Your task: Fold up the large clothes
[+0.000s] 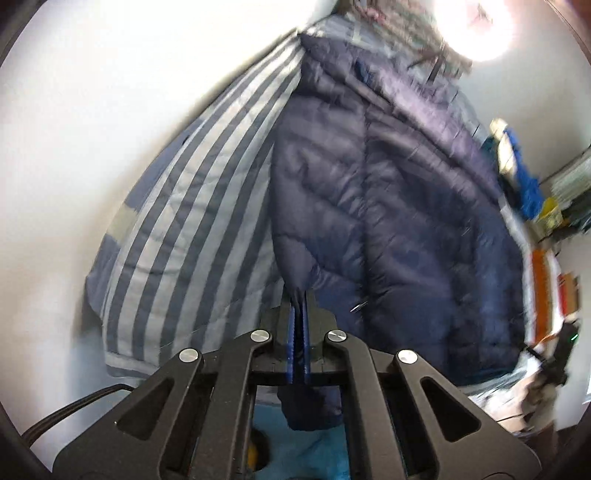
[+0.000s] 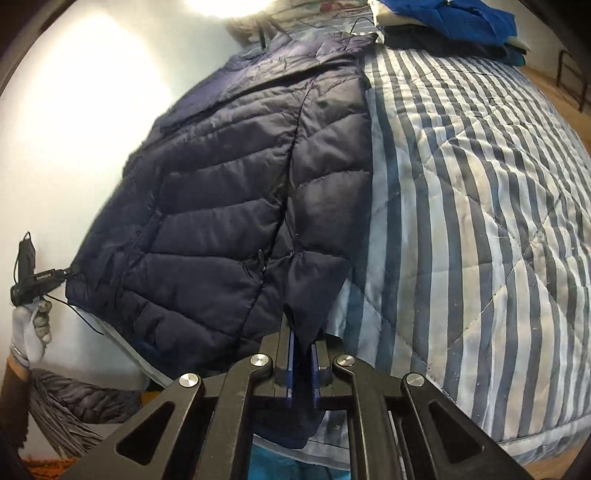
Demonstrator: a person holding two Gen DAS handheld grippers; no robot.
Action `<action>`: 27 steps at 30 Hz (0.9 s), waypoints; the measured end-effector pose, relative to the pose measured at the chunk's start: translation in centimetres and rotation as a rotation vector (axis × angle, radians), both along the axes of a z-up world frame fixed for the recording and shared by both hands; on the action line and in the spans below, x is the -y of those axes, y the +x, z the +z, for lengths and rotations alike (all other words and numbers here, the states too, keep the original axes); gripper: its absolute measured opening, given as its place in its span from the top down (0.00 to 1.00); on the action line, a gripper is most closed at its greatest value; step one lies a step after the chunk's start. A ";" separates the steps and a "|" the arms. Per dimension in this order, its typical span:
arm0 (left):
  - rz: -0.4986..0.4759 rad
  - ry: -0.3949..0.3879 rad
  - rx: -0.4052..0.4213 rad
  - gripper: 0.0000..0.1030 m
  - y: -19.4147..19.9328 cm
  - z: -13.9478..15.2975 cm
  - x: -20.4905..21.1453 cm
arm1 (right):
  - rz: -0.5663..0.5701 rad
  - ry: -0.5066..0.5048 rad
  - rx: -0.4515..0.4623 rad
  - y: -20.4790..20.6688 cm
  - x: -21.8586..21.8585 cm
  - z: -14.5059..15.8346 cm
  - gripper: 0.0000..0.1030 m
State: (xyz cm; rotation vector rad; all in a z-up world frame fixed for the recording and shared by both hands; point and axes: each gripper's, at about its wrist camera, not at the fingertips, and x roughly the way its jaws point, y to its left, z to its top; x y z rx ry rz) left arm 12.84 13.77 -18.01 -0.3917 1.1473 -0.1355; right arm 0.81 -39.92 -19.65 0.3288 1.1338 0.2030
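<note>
A dark navy quilted puffer jacket (image 1: 388, 206) lies spread on a blue-and-white striped bed quilt (image 1: 192, 206). My left gripper (image 1: 298, 295) is shut on the jacket's near hem corner, the fabric pinched between its blue pads and lifted a little. In the right wrist view the same jacket (image 2: 221, 206) covers the left part of the quilt (image 2: 480, 221). My right gripper (image 2: 301, 325) is shut on the jacket's other near hem corner, cloth bunched between its pads. At the left edge of that view the other gripper (image 2: 26, 284) shows, held by a gloved hand (image 2: 33, 332).
A pile of blue and white clothes (image 2: 450, 22) sits at the far end of the bed. A white wall (image 1: 110, 110) runs along the bed's left side. A grey fringed cloth (image 2: 62, 410) hangs low at left. A shelf with clutter (image 1: 569, 192) stands at right.
</note>
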 end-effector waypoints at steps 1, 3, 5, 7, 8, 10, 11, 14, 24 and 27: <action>0.006 -0.021 0.025 1.00 0.3 1.0 0.0 | 0.003 0.008 0.020 0.1 0.1 0.7 0.96; 0.011 -0.040 0.069 1.00 1.0 2.6 0.1 | 0.001 0.034 0.061 0.4 0.2 2.2 0.97; 0.016 -0.052 0.105 1.00 1.7 4.2 0.3 | -0.006 0.053 0.103 0.9 0.5 3.9 0.96; 0.023 -0.063 0.136 1.00 2.6 5.6 0.3 | -0.011 0.045 0.138 1.6 0.5 5.5 0.97; 0.026 -0.066 0.148 1.00 3.0 6.3 0.4 | -0.014 0.039 0.150 1.9 0.6 6.0 0.96; 0.033 -0.072 0.172 1.00 4.1 7.5 0.6 | -0.028 0.039 0.179 2.8 1.1 7.5 0.96; 0.035 -0.073 0.181 1.00 4.8 8.0 0.7 | -0.039 0.046 0.191 3.3 1.4 8.2 0.96; 0.024 -0.045 0.215 1.00 6.7 9.5 1.5 | -0.066 0.063 0.222 4.7 2.2 9.8 0.96; 0.028 -0.016 0.304 1.00 14.6 13.0 3.3 | -0.101 0.054 0.268 11.5 3.4 13.3 0.97; 0.040 -0.006 0.323 1.00 17.9 13.3 3.8 | -0.115 0.011 0.277 14.4 3.7 13.8 0.97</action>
